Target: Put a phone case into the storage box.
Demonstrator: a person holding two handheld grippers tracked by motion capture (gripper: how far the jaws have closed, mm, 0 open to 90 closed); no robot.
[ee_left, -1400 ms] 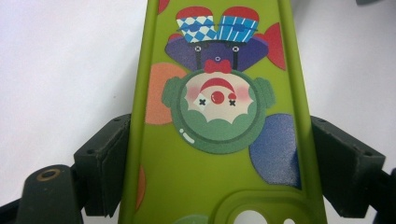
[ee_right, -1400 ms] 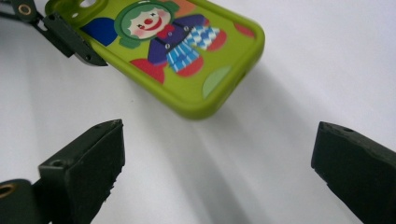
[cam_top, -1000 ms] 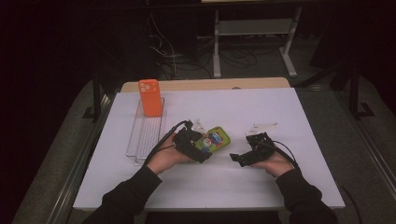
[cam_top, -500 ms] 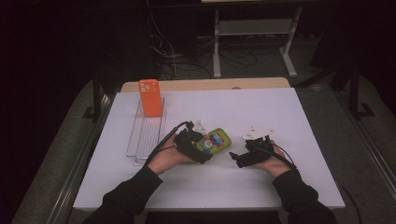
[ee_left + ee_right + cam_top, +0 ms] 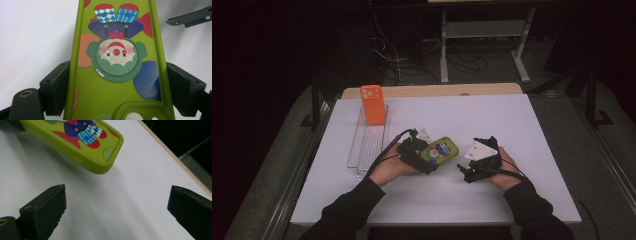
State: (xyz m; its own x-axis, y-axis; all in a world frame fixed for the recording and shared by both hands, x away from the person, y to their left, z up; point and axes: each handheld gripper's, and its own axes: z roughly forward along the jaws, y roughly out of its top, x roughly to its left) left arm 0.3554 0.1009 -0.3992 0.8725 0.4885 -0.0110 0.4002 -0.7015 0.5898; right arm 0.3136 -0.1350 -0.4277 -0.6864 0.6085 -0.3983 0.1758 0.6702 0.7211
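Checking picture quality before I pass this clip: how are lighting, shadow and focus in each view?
High view: white table brightly lit, surroundings nearly black. Left gripper view: green phone case sharp and evenly lit, no glare. Right gripper view: the case casts a soft shadow on the table; near jaws slightly soft.

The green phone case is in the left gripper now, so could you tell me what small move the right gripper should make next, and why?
Probably ease the right gripper forward to the green phone case: its jaws stand open and empty, the case's free end just ahead.

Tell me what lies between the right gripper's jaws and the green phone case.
Nothing: in the right gripper view, bare white table separates the open right gripper from the green phone case, clamped in the left gripper.
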